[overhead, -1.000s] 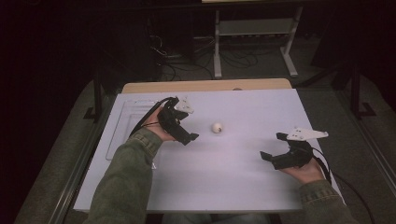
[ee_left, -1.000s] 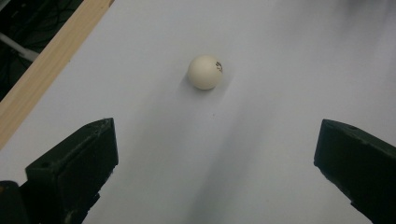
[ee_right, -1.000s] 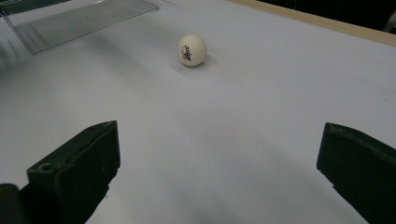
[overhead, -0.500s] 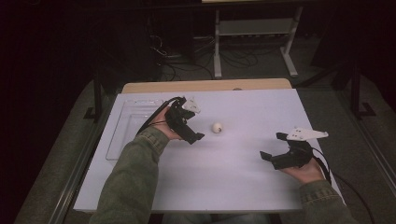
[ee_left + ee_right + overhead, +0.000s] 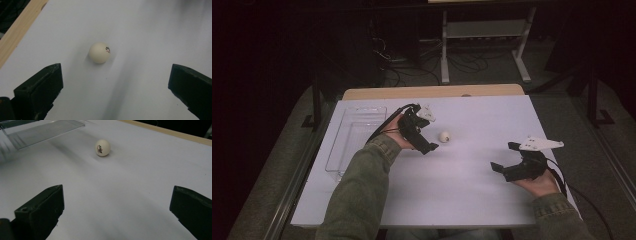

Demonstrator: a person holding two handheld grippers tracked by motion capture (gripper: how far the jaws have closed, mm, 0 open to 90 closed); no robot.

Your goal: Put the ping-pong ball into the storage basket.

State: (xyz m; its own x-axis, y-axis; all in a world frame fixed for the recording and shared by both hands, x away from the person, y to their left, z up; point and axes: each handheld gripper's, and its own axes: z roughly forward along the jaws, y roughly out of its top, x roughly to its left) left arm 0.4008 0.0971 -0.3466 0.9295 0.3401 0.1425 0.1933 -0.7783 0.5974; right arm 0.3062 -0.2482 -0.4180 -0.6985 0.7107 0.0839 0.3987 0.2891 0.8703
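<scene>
A small white ball (image 5: 444, 136) with a dark printed mark lies on the white table top (image 5: 462, 190), a little back of the middle. My left gripper (image 5: 430, 142) hovers just left of the ball, jaws wide apart and aimed at it. In the left gripper view the ball (image 5: 99, 52) sits ahead of the open jaws, slightly left of centre, outside the gap. My right gripper (image 5: 504, 157) is held open near the table's right side, well away from the ball (image 5: 102, 147), which lies far ahead of its jaws.
A clear plastic tray (image 5: 354, 140) lies along the left side of the table, also seen as the clear tray (image 5: 45, 131) in the right gripper view. A wooden strip (image 5: 432, 92) runs along the table's far edge. Beyond it the floor is dark, with cables and a metal stand.
My left gripper has moved right and slightly forward, closing in on the ball. The right gripper has barely moved. The ball stays where it was.
</scene>
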